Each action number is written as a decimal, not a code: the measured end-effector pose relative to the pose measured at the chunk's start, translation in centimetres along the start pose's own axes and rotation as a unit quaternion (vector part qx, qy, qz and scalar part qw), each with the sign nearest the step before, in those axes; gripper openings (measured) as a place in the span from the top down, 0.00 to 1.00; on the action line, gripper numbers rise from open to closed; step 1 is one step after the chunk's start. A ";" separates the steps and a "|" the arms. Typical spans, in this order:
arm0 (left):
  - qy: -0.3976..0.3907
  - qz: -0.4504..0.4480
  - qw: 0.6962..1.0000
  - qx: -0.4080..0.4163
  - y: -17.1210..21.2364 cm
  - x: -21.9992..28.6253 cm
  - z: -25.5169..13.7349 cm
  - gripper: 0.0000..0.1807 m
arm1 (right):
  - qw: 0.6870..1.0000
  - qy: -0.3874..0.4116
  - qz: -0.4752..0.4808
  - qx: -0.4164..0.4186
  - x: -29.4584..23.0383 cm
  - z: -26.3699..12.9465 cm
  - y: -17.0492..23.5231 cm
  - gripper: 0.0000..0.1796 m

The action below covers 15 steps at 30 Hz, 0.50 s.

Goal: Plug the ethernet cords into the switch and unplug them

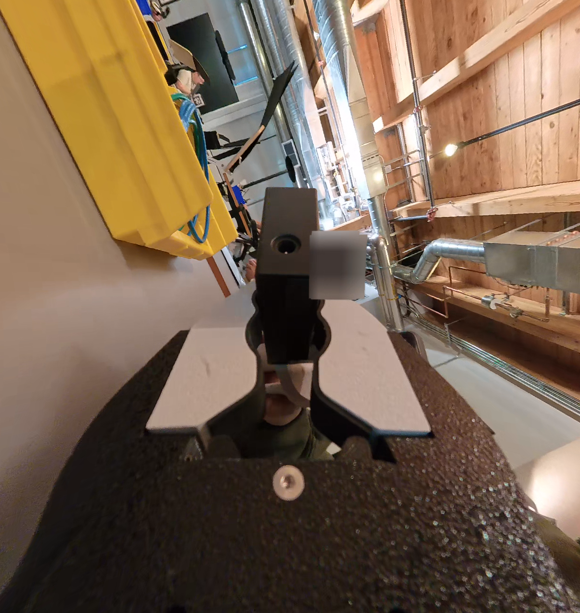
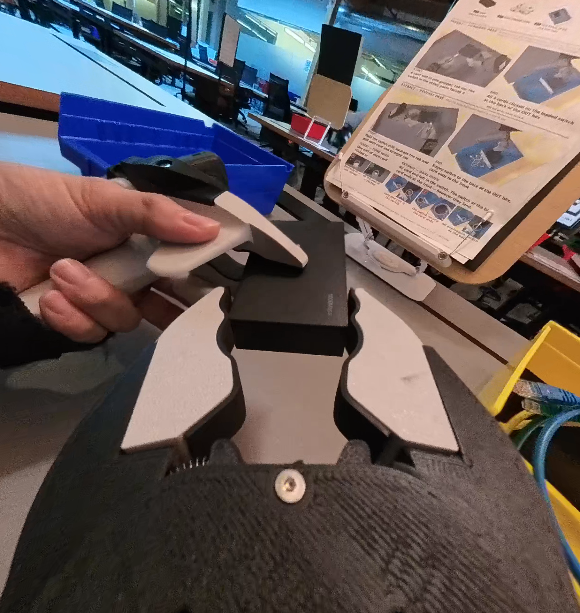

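Note:
The black switch (image 2: 298, 282) is held above the table. My left gripper (image 2: 282, 262), held by a hand (image 2: 83, 225), is shut on the switch's far left part, one finger on top and the other hidden underneath. In the left wrist view the left gripper (image 1: 287, 308) clamps the switch (image 1: 287, 232) edge-on, showing a side with a round socket. My right gripper (image 2: 288, 318) has its fingertips against both sides of the switch's near end. Blue and green ethernet cords (image 2: 554, 398) lie in the yellow bin (image 2: 564, 358) at right. No cord is in the switch's visible sides.
A blue bin (image 2: 149, 139) stands at the far left of the grey table (image 2: 288, 398). An instruction board (image 2: 464, 132) on a stand leans at the back right. In the left wrist view the yellow bin (image 1: 116, 116) with the cords (image 1: 195, 132) is upper left.

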<state>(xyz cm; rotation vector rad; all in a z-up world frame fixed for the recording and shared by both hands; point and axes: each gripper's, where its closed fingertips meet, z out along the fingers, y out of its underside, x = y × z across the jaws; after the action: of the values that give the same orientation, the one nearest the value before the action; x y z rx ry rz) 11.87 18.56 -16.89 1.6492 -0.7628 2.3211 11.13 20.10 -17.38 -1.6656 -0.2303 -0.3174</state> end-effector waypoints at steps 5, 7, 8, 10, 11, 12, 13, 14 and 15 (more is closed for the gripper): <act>-0.011 0.113 0.993 0.013 -0.7 0.9 0.1 0.83 | 0.999 0.013 0.024 0.023 1.7 -0.7 -1.1 0.63; -0.014 0.156 0.987 0.043 -1.8 1.4 -0.4 0.82 | 0.999 0.037 0.028 0.023 5.0 -1.6 -2.0 0.63; -0.016 0.175 0.983 0.052 -2.1 1.6 -0.6 0.82 | 0.998 0.047 0.029 0.016 7.3 -1.9 -2.4 0.63; -0.027 0.200 0.978 0.047 -2.3 1.3 -0.8 0.82 | 0.998 0.056 0.011 0.004 12.3 -2.7 -3.5 0.63; -0.031 0.205 0.978 0.039 -2.2 1.1 -0.7 0.82 | 0.999 0.047 0.009 -0.007 14.9 -2.7 -3.8 0.63; -0.029 0.207 0.977 0.033 -2.1 1.0 -0.7 0.82 | 0.999 0.038 0.015 -0.022 17.6 -2.6 -4.0 0.63; -0.022 0.205 0.978 0.031 -2.1 1.0 -0.7 0.83 | 0.998 0.036 0.018 -0.038 20.4 -2.4 -3.9 0.63; -0.018 0.200 0.979 0.030 -2.1 0.8 -0.7 0.84 | 0.997 0.030 0.023 -0.061 23.0 -2.2 -3.4 0.63; -0.017 0.195 0.980 0.031 -2.2 0.6 -0.8 0.84 | 0.995 0.024 0.033 -0.088 25.3 -1.9 -2.6 0.63</act>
<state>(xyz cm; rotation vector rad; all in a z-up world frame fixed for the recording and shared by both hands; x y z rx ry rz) 11.96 20.77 -15.88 1.6967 -1.1198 2.6011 33.94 17.66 -6.18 -1.8336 -0.1127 -0.3361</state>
